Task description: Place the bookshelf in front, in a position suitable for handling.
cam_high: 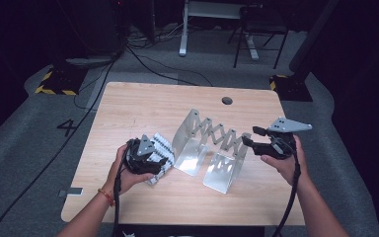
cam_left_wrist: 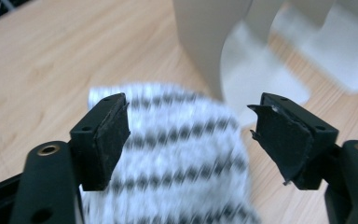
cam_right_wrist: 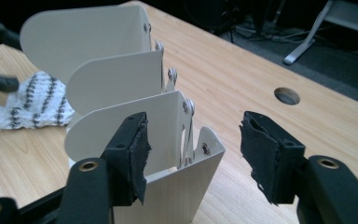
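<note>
On the table (cam_high: 128, 106), the patterned cloth (cam_left_wrist: 177, 154) lies just left of the expanding metal rack (cam_high: 209, 148), released beneath the left gripper (cam_left_wrist: 191, 135), whose fingers are spread, while the right gripper (cam_right_wrist: 193, 154), fingers spread too, flanks the rack's near end plate, so loading the cloth likely remains.
</note>
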